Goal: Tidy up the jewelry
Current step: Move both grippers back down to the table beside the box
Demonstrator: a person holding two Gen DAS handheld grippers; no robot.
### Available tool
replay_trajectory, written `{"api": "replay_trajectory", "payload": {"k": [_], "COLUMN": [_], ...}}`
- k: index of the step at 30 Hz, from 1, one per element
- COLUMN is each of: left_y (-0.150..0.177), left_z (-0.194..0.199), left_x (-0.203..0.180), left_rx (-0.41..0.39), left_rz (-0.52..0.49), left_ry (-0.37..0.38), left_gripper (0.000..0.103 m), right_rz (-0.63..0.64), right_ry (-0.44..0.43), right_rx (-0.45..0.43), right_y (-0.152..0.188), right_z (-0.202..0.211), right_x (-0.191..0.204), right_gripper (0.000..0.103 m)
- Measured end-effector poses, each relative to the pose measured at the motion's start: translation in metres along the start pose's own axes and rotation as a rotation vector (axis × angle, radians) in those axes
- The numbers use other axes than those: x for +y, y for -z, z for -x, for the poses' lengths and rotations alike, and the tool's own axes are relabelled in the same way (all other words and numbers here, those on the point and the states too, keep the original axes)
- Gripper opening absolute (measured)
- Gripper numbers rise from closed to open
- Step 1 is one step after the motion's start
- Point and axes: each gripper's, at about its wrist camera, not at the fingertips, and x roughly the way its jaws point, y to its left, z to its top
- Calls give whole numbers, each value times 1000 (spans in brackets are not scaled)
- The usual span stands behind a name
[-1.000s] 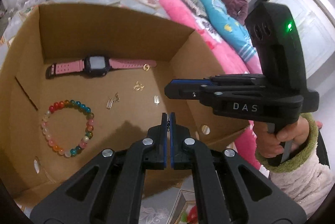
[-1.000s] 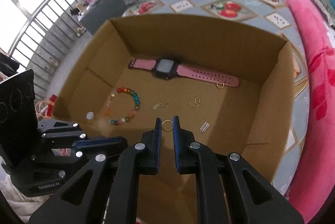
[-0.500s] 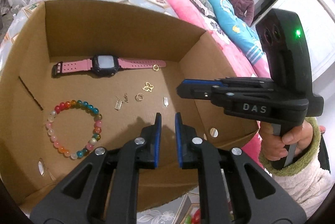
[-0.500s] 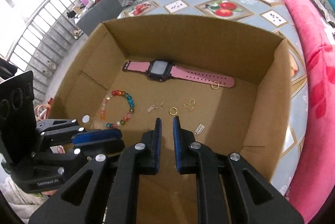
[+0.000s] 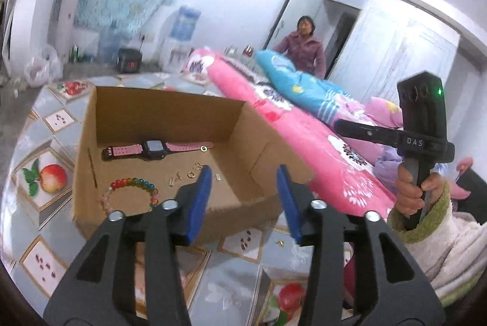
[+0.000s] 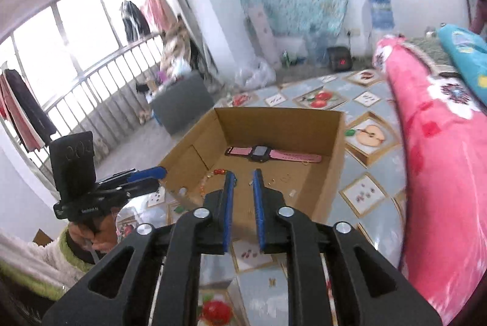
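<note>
Cardboard box (image 5: 158, 110) now farther off, both tools pulled back, jaws opening, empty

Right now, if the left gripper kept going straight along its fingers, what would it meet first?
Probably the near wall of the brown cardboard box, or its floor just beyond. The left gripper is empty with its jaws opening, aimed at the box's near right corner; depth in the fisheye view is unclear.

Both wrist views overlook the cardboard box (image 5: 158, 113).
</note>
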Motion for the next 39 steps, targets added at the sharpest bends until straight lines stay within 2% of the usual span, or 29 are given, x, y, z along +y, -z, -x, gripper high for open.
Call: {"api": "replay_trajectory", "payload": {"k": [2, 4, 8, 12, 14, 23, 36, 39], "left_y": [12, 25, 55, 85, 97, 125, 132, 133], "left_z": [12, 16, 6, -18, -26, -54, -63, -64], "left_x": [-6, -11, -18, -23, -25, -32, -29, -32], "left_rx": [-5, 20, 111, 232, 268, 346, 354, 359], "left_rz": [-1, 3, -29, -41, -39, -74, -103, -126], "left_ry": [18, 24, -51, -148, -175, -256, -279, -289], "left_gripper": [58, 66, 74, 75, 75, 79, 84, 84], "right_rz": [-22, -45, -69, -17, -15, 34, -33, -56], "right_ry": [17, 55, 133, 243, 245, 275, 260, 220], "right_rx": [-16, 5, 113, 225, 245, 293, 306, 314], "right_y": [23, 46, 92, 121, 129, 135, 137, 139], "right_z": [15, 18, -6, -46, -57, -89, -97, -98], "right_x": [-2, -4, -9, -10, -10, -9, -18, -16], "right_gripper": [25, 28, 30, 30, 30, 30, 30, 30]}}
